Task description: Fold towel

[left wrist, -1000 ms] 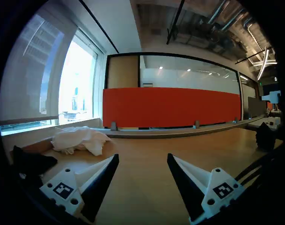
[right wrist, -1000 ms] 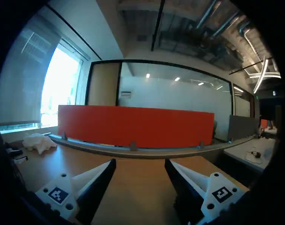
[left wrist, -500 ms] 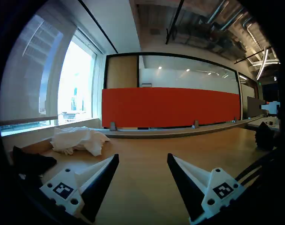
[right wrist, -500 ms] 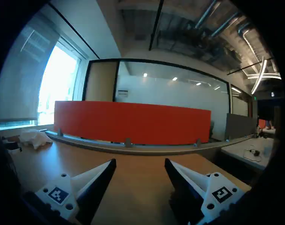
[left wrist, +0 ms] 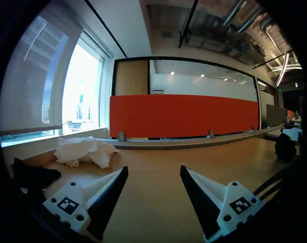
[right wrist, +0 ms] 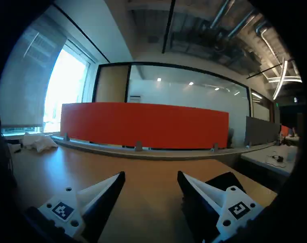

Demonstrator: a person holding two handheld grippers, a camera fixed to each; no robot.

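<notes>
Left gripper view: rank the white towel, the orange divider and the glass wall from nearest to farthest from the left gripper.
1. white towel, left, on the table.
2. orange divider, across the table's far edge.
3. glass wall, behind the divider.

The wooden desk (left wrist: 161,174) is left open ahead. It is closed at the back by a red divider panel (left wrist: 181,116), and its far-left corner is occupied by a crumpled white towel (left wrist: 85,150).
</notes>
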